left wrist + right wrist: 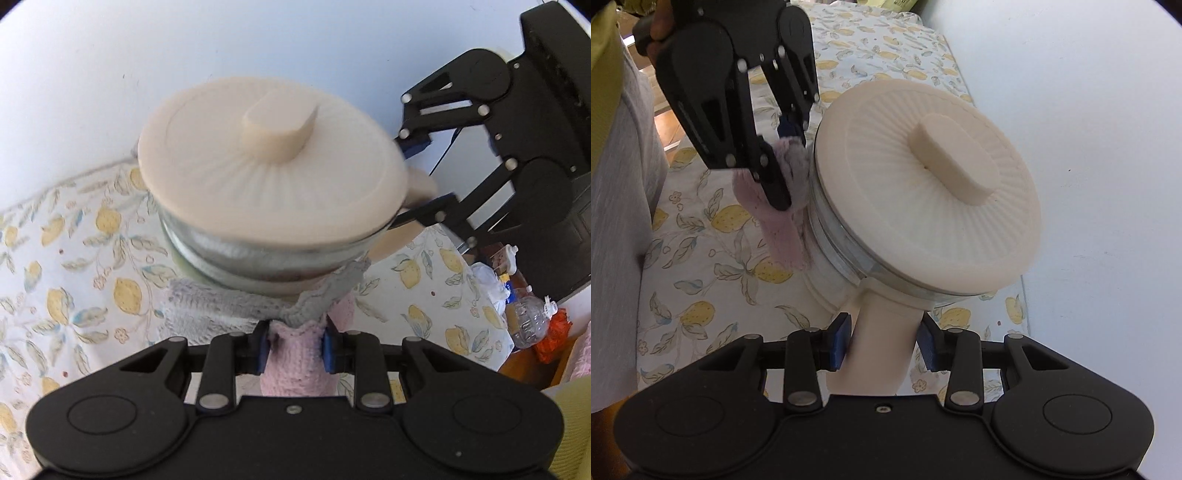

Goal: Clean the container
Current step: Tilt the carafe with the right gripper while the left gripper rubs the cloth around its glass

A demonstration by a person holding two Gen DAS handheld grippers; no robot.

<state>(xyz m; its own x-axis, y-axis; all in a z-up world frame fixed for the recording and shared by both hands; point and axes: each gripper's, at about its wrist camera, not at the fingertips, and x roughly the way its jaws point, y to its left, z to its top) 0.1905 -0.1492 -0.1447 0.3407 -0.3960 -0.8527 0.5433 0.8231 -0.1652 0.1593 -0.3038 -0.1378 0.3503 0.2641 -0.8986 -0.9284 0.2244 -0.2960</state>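
A container [258, 254] with a clear body and a cream ribbed lid [269, 162] with an oblong knob is held tilted above the table; it also shows in the right wrist view [923, 184]. My right gripper [884, 345] is shut on its cream handle [882, 332]; this gripper also shows in the left wrist view [417, 177]. My left gripper [295, 347] is shut on a pink and grey knitted cloth [295, 362]. The cloth [783, 221] presses against the container's side, with the left gripper [786, 136] behind it.
A tablecloth with a lemon print [74, 277] covers the table below. A white wall [1089, 129] stands behind. Bottles and bags [517, 310] lie on the floor at the right. A person's grey clothing [613, 221] is at the left.
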